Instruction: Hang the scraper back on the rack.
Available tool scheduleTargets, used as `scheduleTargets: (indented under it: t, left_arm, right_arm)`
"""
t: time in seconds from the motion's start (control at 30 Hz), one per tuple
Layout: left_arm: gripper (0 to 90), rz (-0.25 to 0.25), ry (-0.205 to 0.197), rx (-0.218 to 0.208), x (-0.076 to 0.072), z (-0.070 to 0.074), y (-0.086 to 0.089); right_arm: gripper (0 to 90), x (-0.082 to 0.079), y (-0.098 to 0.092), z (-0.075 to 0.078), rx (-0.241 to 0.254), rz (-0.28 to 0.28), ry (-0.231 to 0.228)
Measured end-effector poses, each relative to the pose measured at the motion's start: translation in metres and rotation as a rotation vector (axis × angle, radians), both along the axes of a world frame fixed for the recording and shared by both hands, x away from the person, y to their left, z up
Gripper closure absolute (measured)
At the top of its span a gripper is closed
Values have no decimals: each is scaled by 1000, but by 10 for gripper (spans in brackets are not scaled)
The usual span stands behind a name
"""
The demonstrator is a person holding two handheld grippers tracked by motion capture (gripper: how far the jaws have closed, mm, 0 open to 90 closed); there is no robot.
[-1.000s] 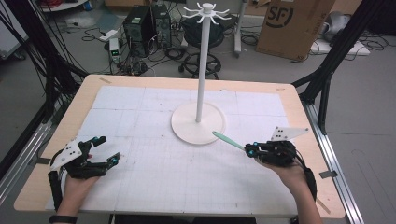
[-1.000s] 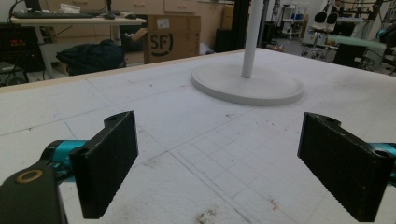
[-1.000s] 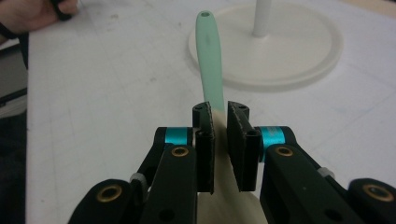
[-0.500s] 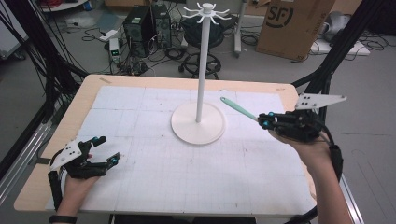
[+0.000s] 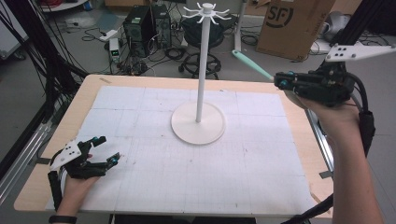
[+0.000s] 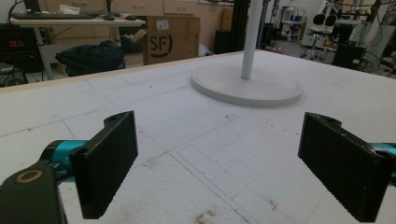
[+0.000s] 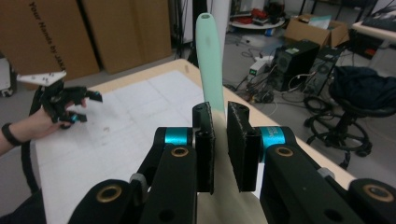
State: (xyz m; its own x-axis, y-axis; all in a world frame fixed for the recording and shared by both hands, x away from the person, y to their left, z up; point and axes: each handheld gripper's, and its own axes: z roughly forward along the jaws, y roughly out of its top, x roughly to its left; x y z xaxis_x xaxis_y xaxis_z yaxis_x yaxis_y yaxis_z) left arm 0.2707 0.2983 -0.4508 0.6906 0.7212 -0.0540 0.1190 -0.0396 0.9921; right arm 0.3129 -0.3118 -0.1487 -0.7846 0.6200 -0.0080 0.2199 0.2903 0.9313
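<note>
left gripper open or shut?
Open. The left gripper has its black jaws wide apart with bare table mat between them; nothing held.

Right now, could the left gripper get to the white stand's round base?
Probably yes. The left gripper sits open on the mat, and bare white mat lies between it and the stand's round base.

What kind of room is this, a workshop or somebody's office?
Most likely a lab or workshop: computer towers with tangled cables on the floor, a cardboard shipping box, and a work table framed by black metal rails.
</note>
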Motion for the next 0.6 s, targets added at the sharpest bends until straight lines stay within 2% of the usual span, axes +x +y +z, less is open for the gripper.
scheduleTargets:
  t: [0.27, 0.6]
  left_arm:
    - [124, -3, -2, -1, 0, 0, 0]
    - [124, -6, -2, 7, 0, 0, 0]
  right_arm:
    - [818, 10, 11, 21, 34, -3, -9]
    - [818, 15, 27, 39, 35, 11, -30]
